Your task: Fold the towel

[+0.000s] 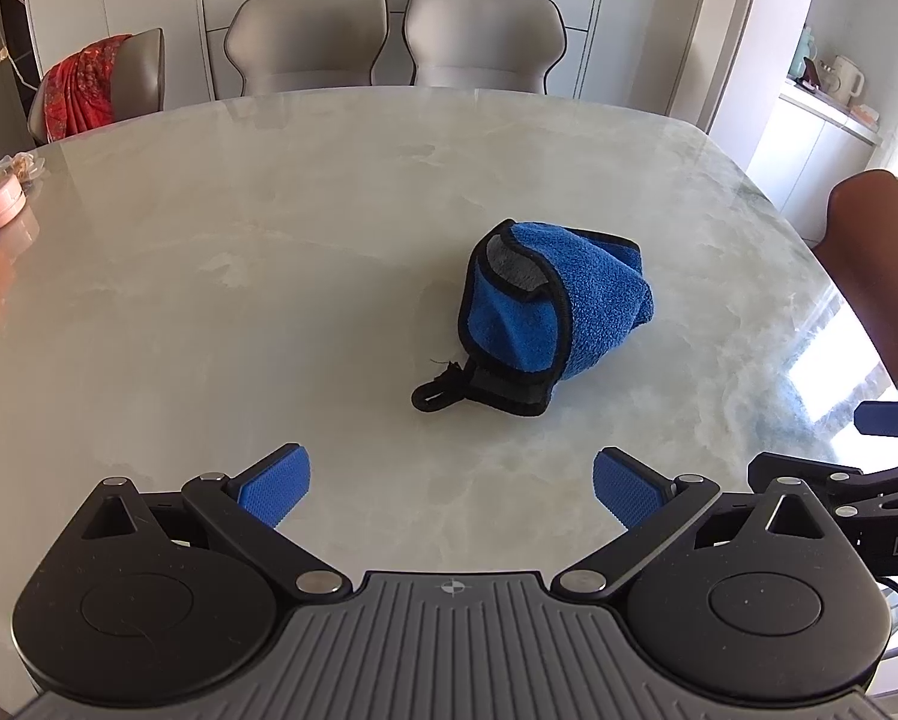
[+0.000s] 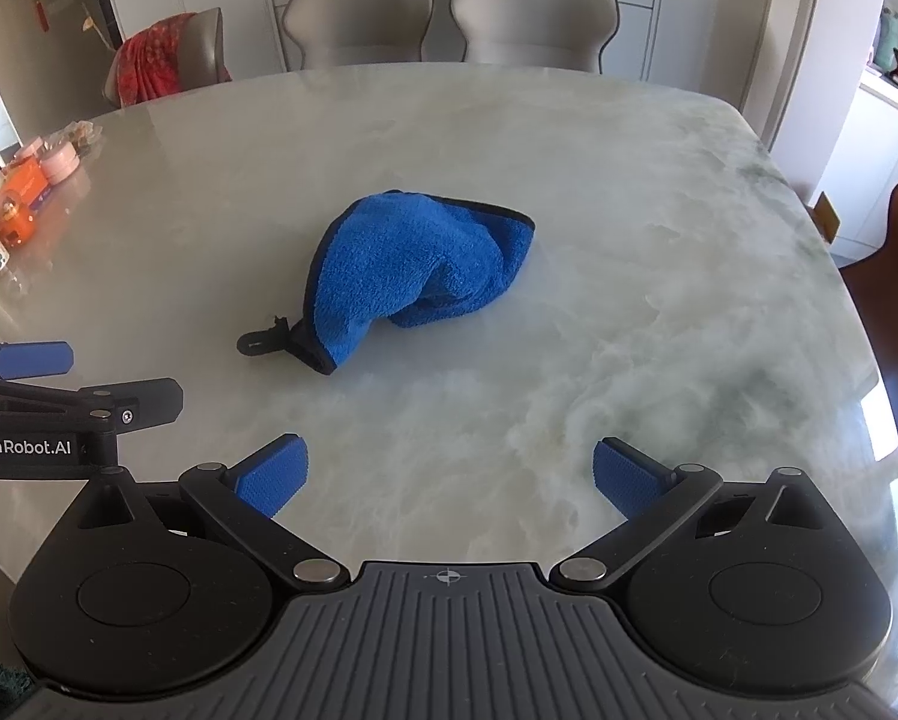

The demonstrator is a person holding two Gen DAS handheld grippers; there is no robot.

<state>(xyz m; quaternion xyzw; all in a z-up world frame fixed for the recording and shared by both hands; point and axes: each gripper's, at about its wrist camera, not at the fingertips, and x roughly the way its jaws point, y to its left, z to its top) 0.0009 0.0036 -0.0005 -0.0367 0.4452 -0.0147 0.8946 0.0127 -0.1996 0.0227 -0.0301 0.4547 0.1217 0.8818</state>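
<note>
A blue towel point(image 1: 554, 312) with black trim and a black hanging loop point(image 1: 434, 397) lies crumpled in a heap near the middle of the marble table point(image 1: 269, 240). It also shows in the right wrist view point(image 2: 416, 276), with the loop point(image 2: 260, 341) toward the near left. My left gripper point(image 1: 452, 489) is open and empty, above the table short of the towel. My right gripper point(image 2: 449, 480) is open and empty, also short of the towel. The left gripper shows at the left edge of the right wrist view point(image 2: 77, 384); the right gripper shows at the right edge of the left wrist view point(image 1: 839, 462).
Jars and small packages point(image 2: 23, 192) crowd the table's far left edge. Two grey chairs point(image 1: 389, 36) stand behind the table, another with a red cloth point(image 1: 86, 87) at the left, and a brown chair point(image 1: 881, 264) at the right.
</note>
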